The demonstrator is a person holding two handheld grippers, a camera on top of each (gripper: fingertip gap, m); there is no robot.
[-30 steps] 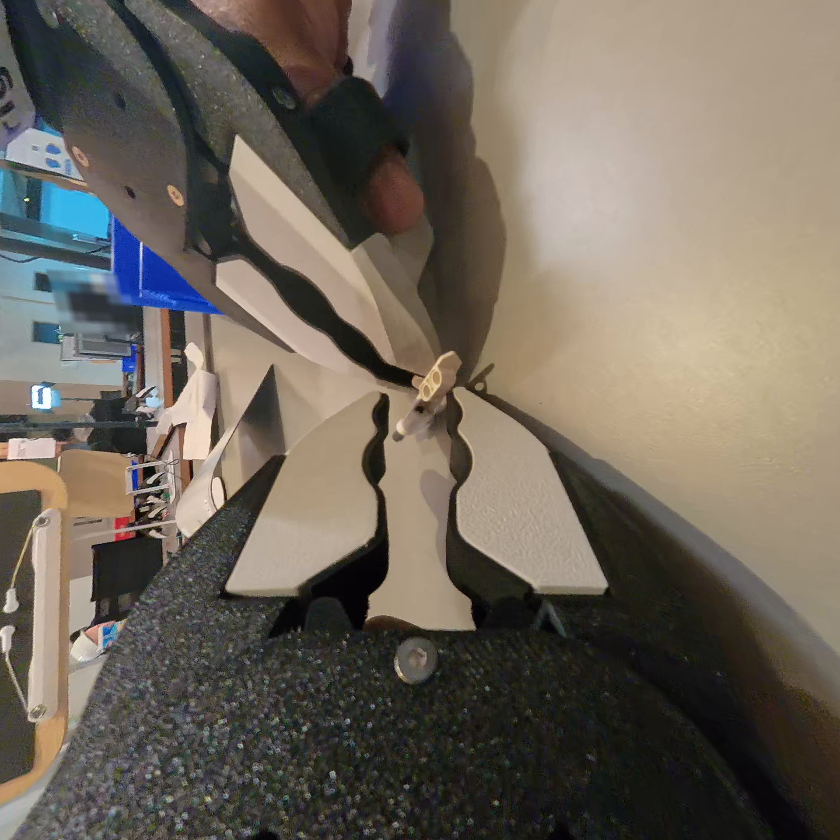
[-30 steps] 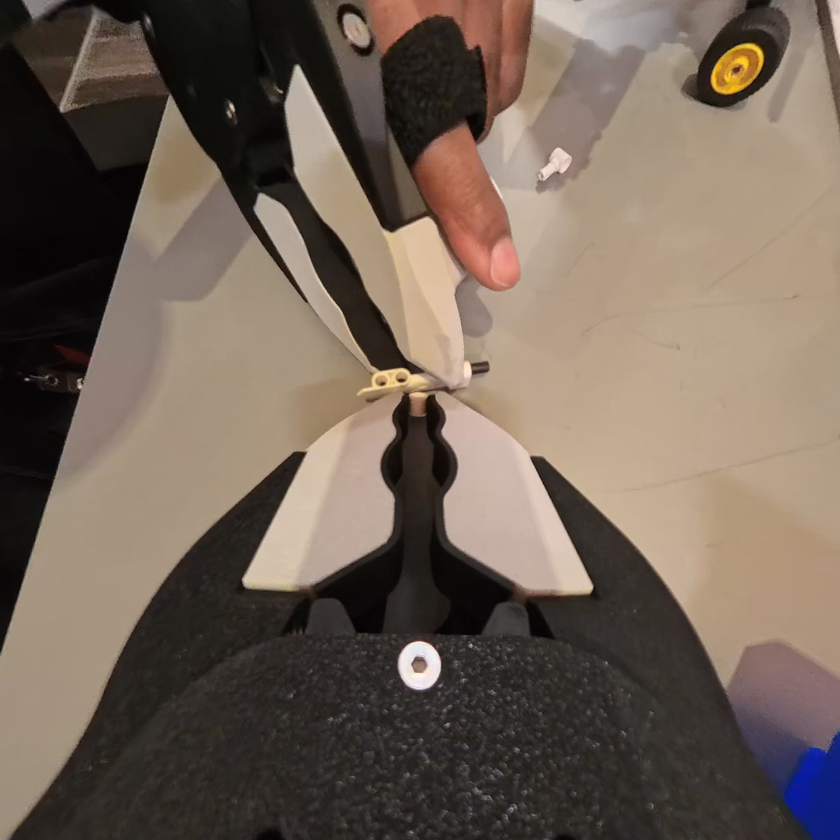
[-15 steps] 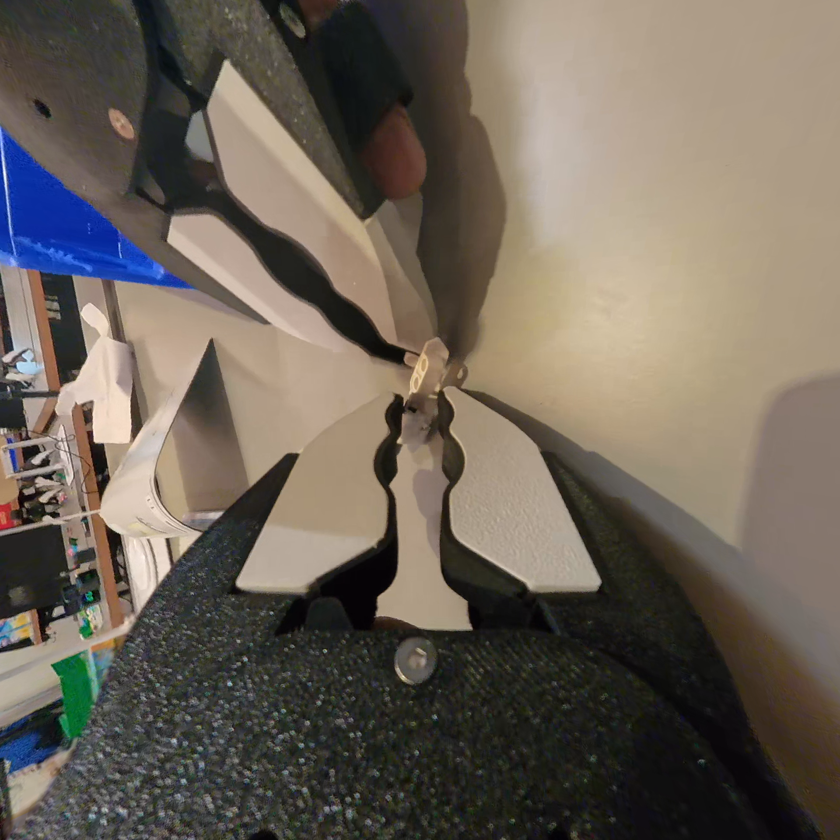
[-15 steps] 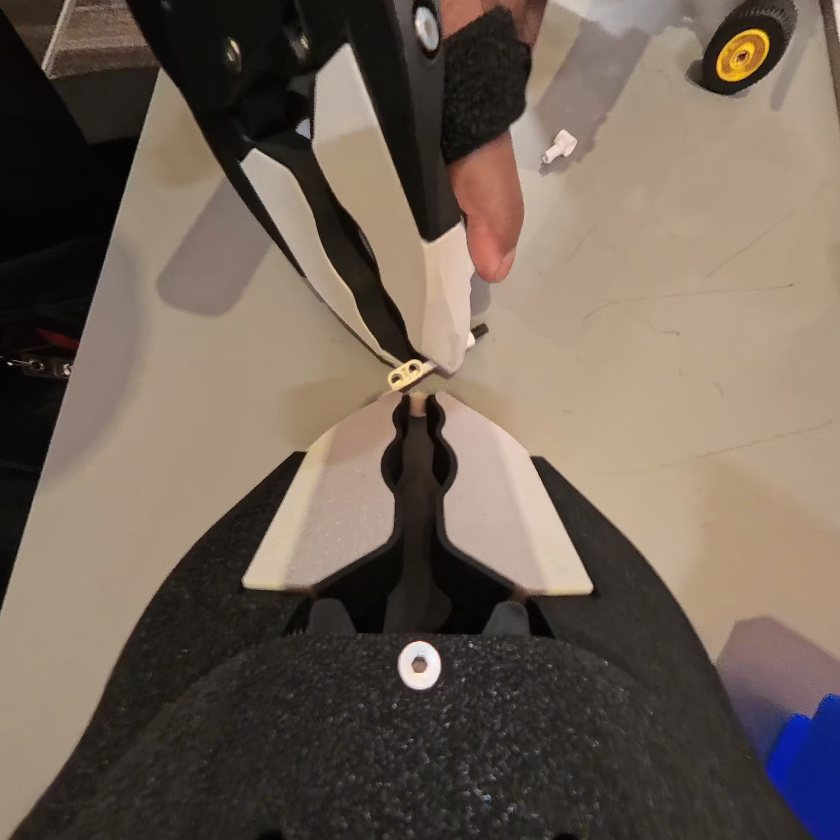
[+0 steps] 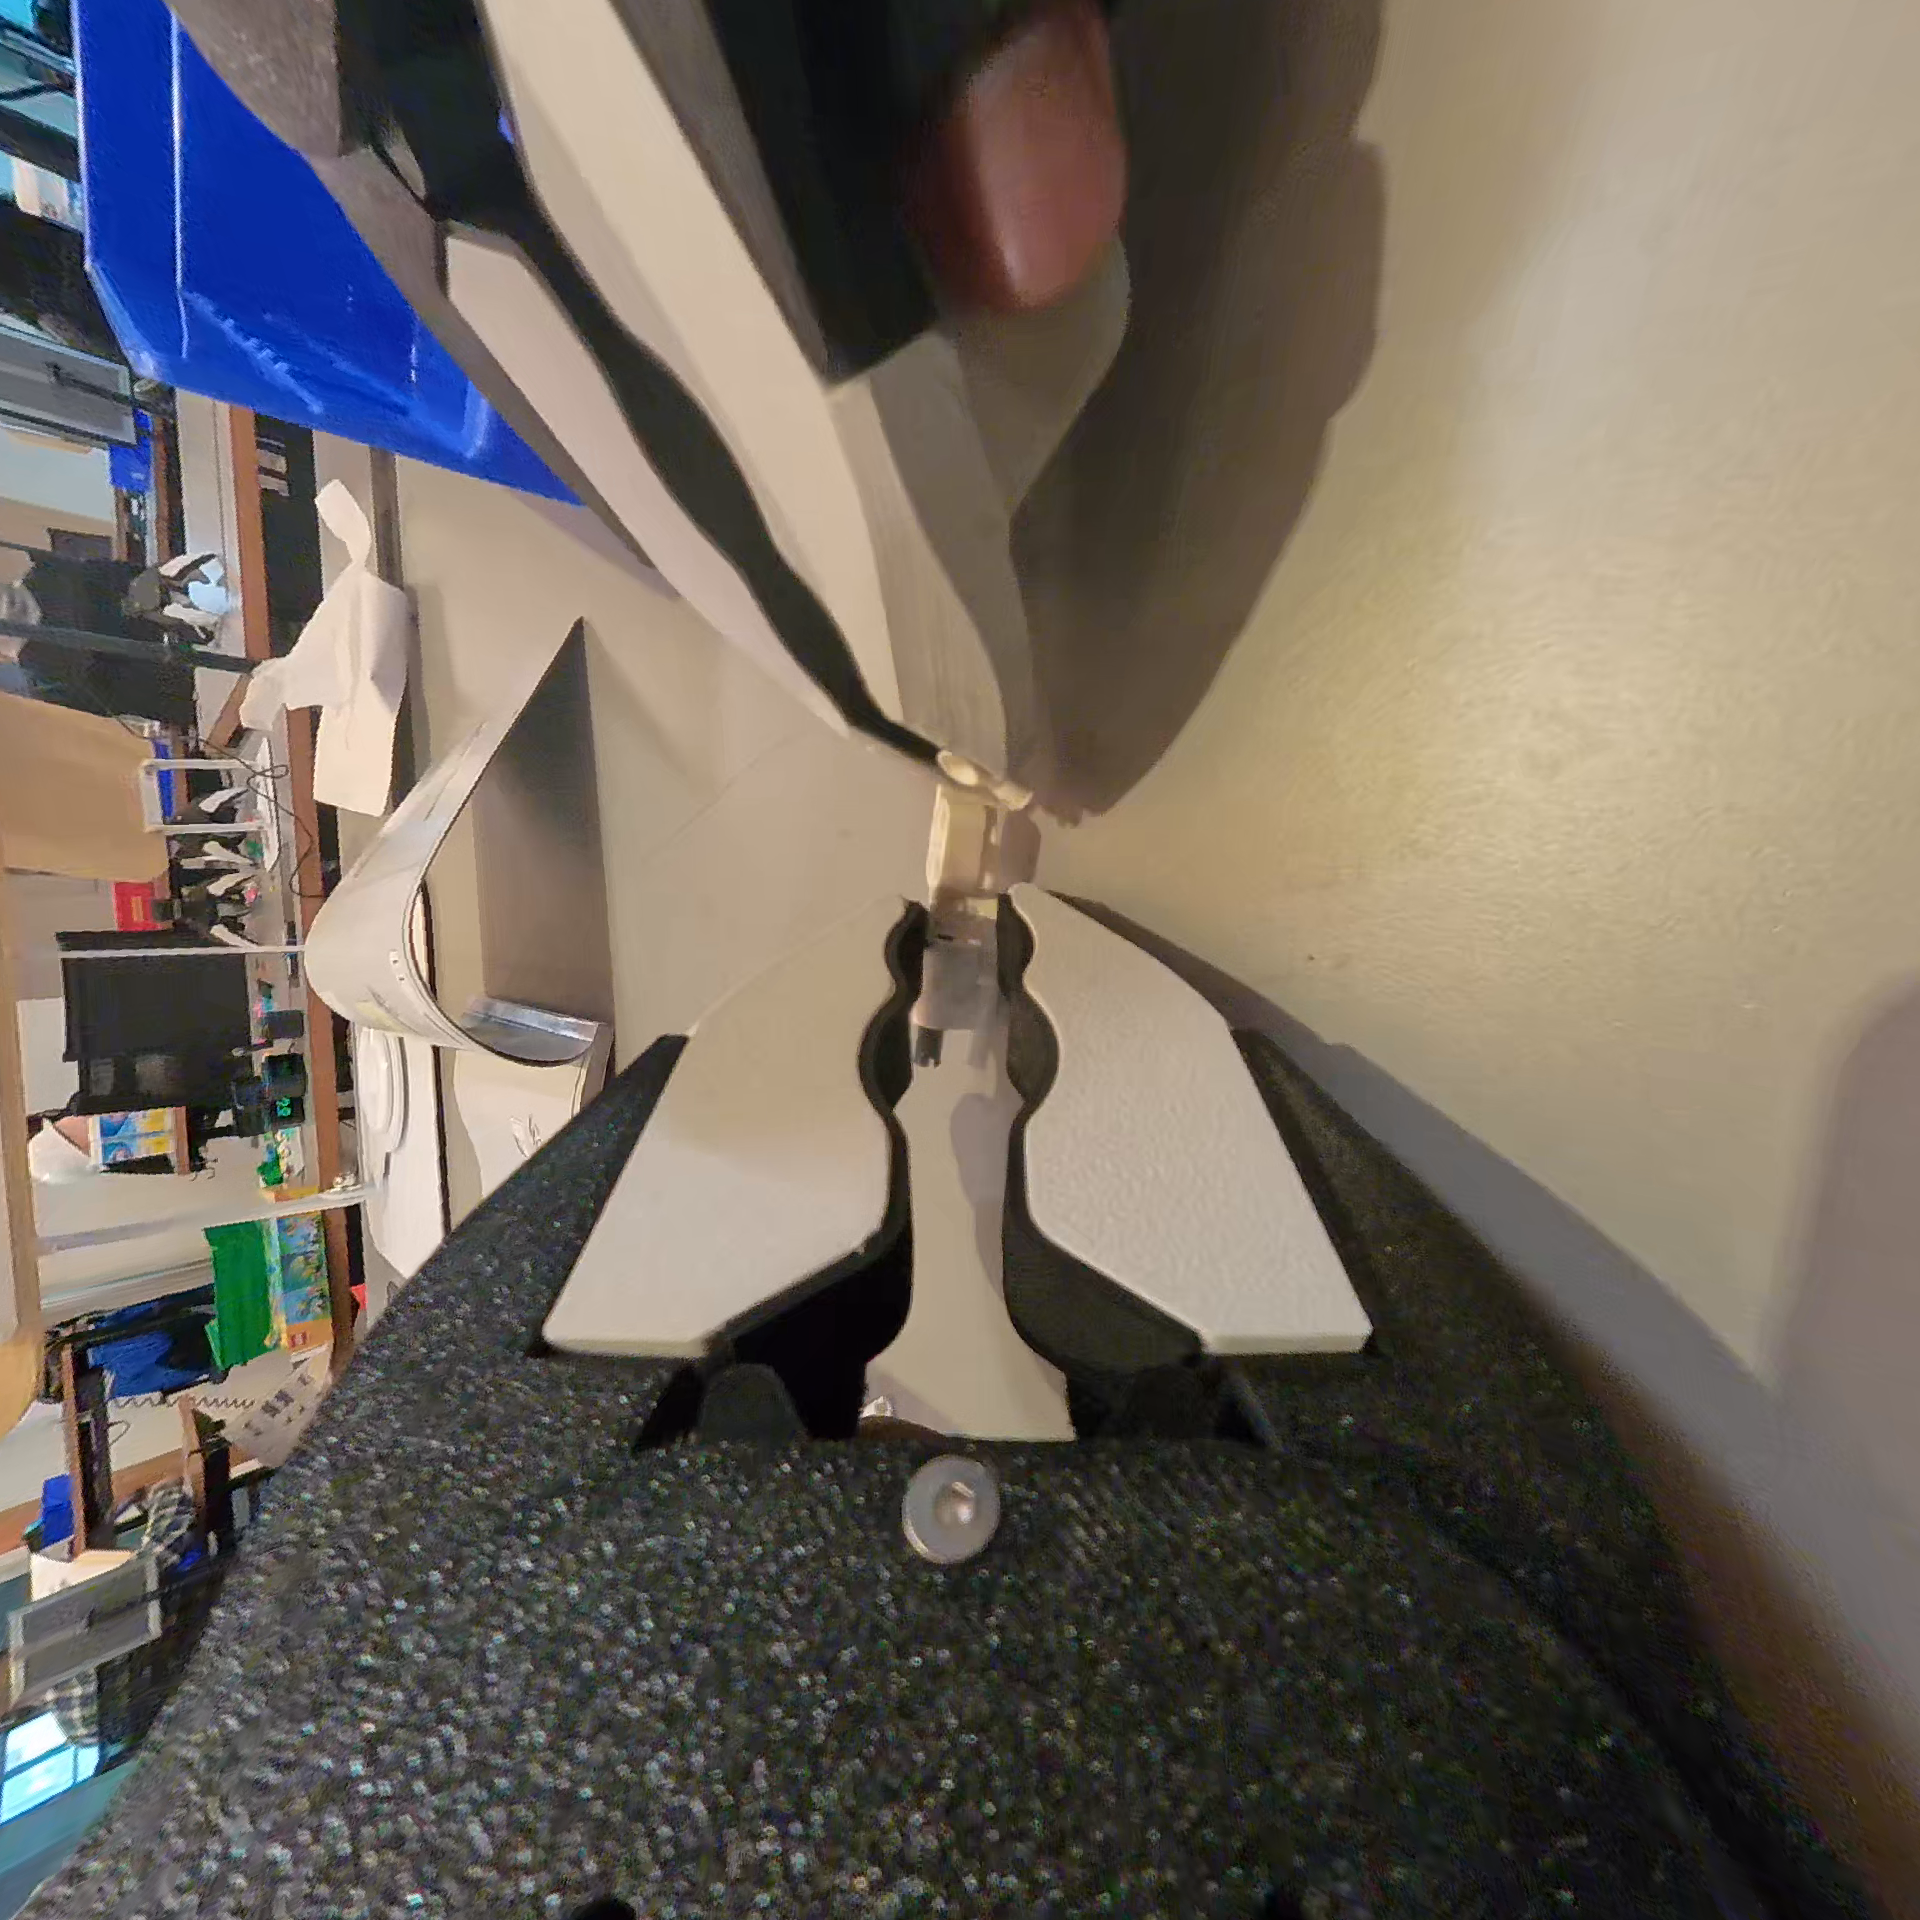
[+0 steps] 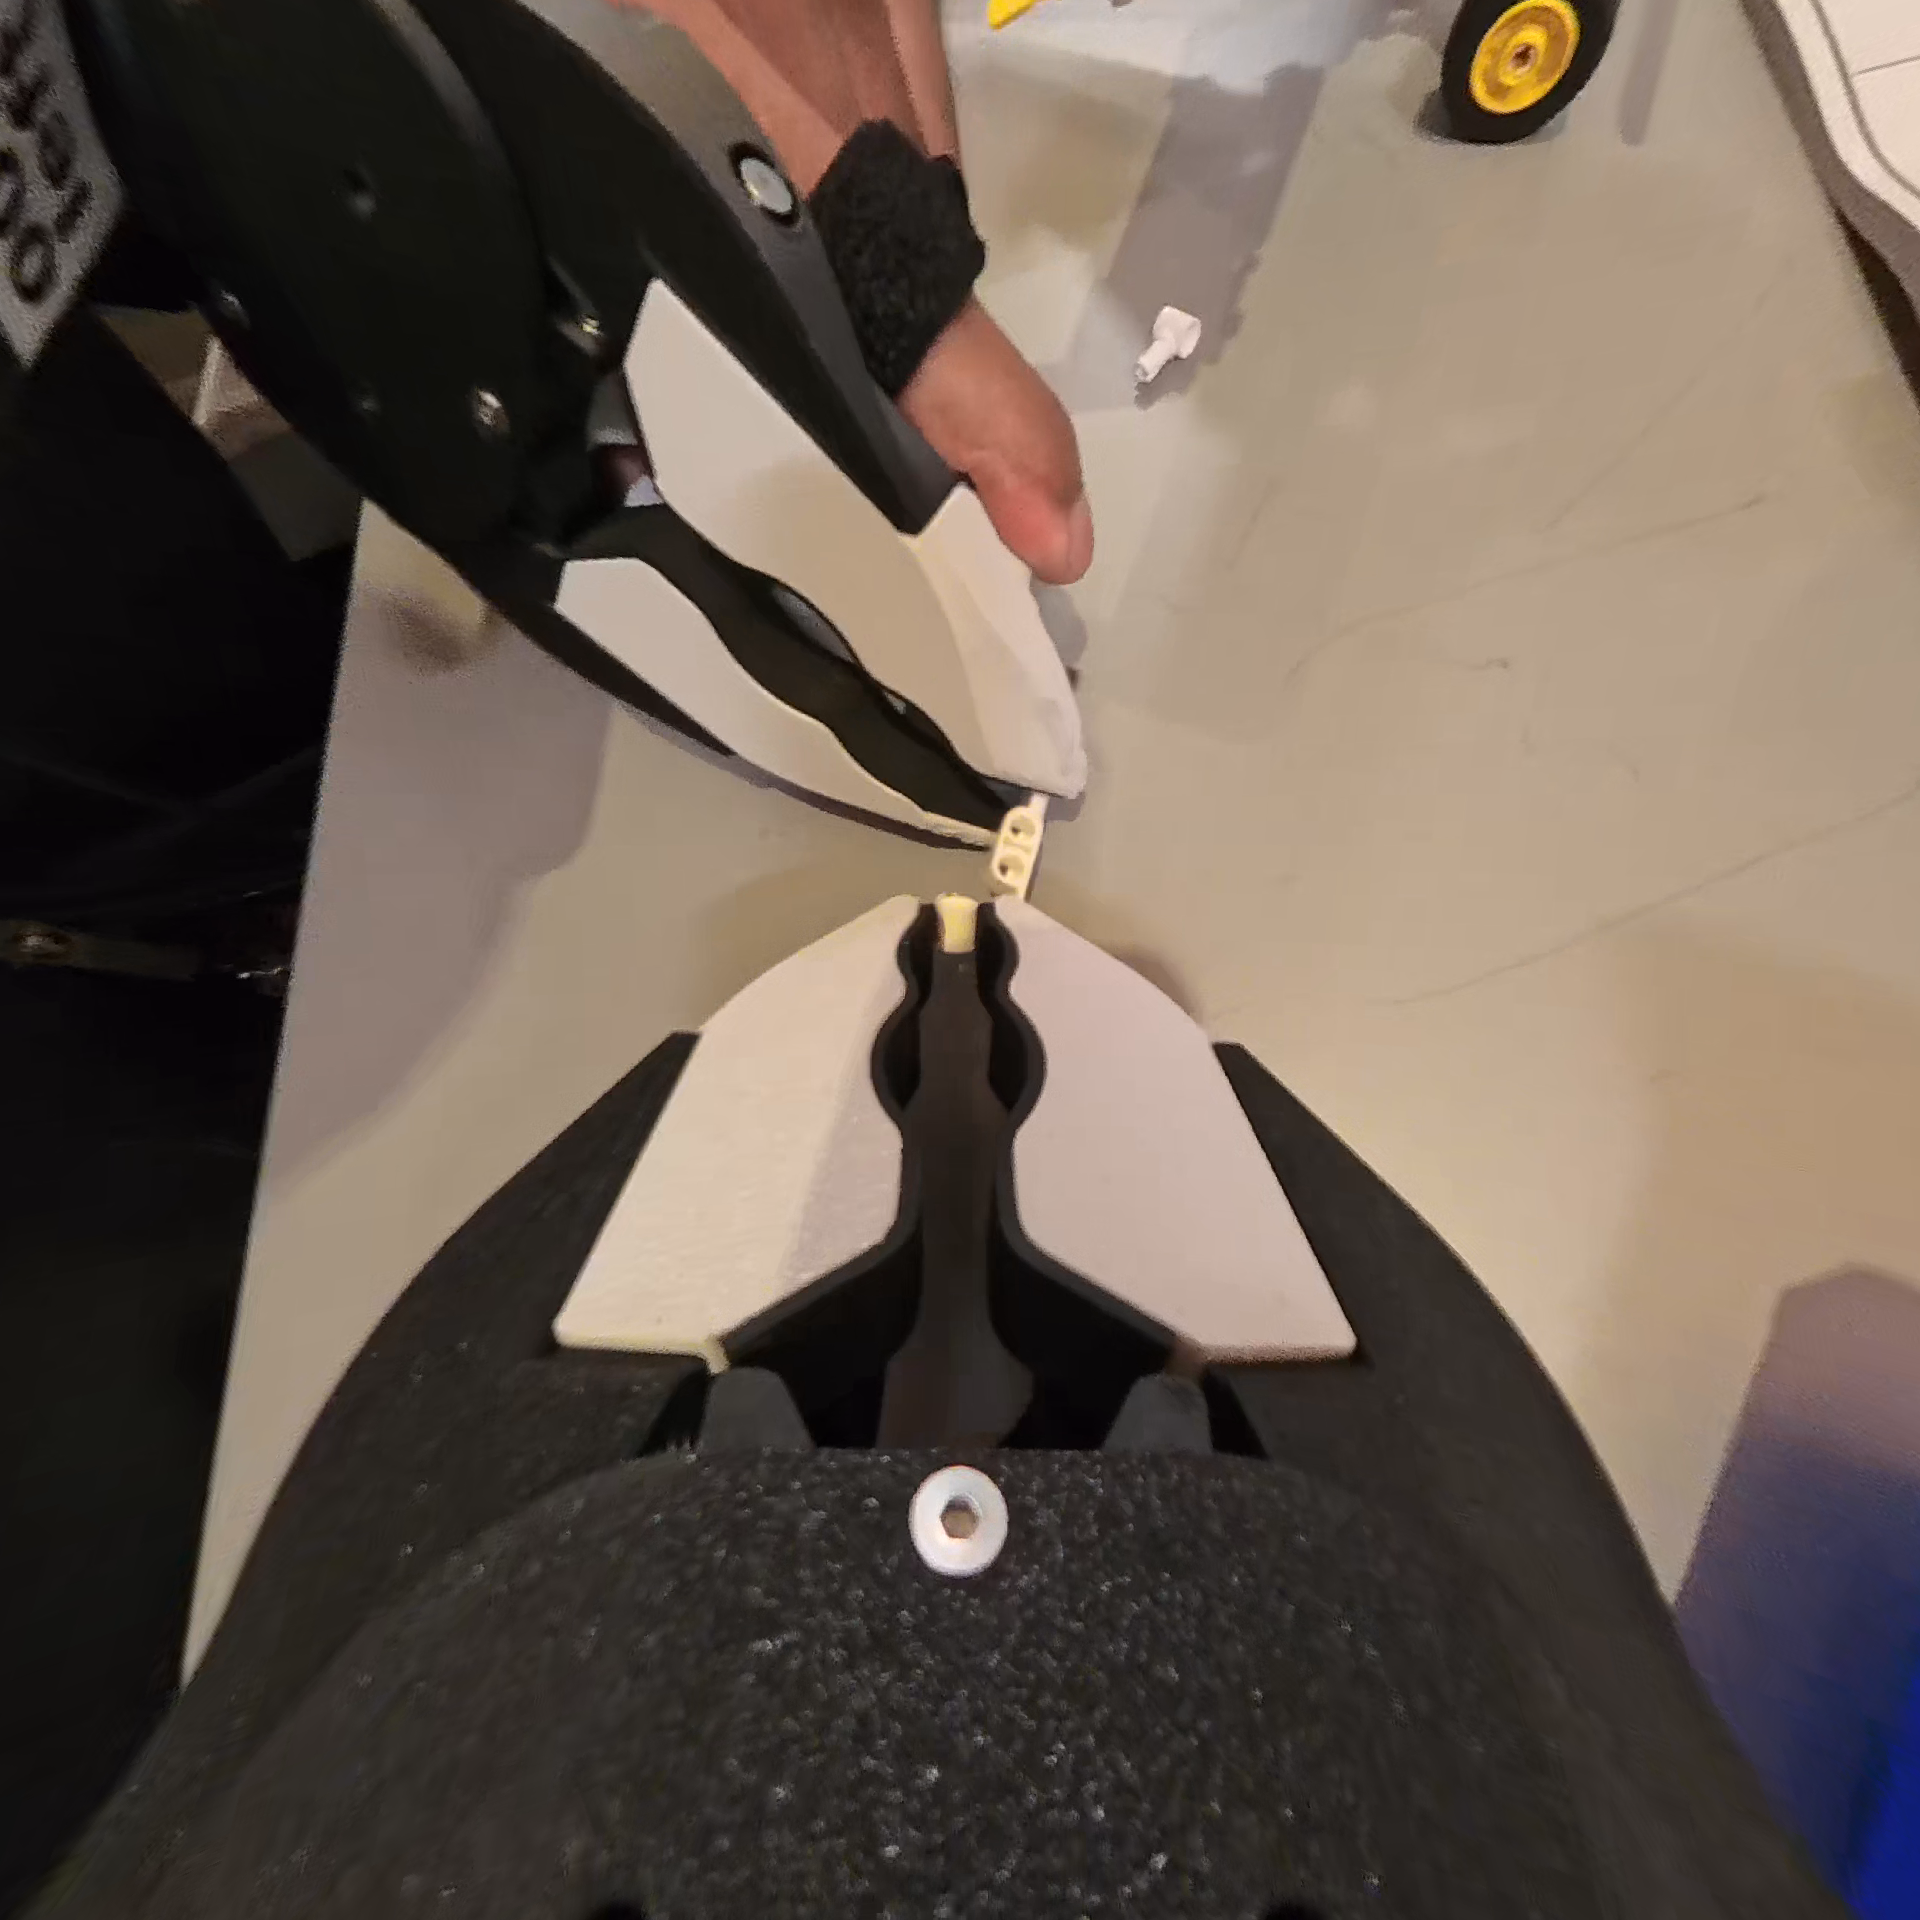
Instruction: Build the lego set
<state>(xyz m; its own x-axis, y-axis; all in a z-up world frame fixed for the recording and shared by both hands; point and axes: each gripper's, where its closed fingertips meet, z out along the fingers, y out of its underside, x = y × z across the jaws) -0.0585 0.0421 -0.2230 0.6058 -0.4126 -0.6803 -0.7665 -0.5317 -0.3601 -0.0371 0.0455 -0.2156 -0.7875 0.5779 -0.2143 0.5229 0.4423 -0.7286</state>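
A broad, smooth, pale grey tabletop (image 6: 1455, 935) with faint hairline scratches fills the right wrist view, running from 6 o'clock up to 12. Over it, the right gripper (image 6: 958, 912) rises from 6 o'clock: a black, grainy, sparkling body with two cream, lightly pebbled, wedge-shaped fingers lined with wavy black pads. Its tips are drawn nearly together and pinch a short cream peg (image 6: 956, 925), of which only the rounded end shows. The left gripper (image 6: 1013, 821) comes in from 10 o'clock, of the same build, with a person's hand (image 6: 977, 457) on it, one finger through a fuzzy black strap. Its tips are closed on a small cream plastic connector (image 6: 1016, 854), a flat link with two round holes that hangs down to just above the right gripper's tips. In the left wrist view the piece between the left fingers (image 5: 1143, 1143) reads as a stepped, pale cylindrical stem (image 5: 956, 977) gripped by the wavy pads near the tips. At 1 o'clock in the right wrist view stands a black rubber wheel (image 6: 1517, 62) with a yellow hub, well apart from both grippers. Below it, nearer the hand, lies a tiny white plastic pin (image 6: 1169, 343). A glossy blue bin (image 5: 260, 260) sits at 10 o'clock in the left wrist view.
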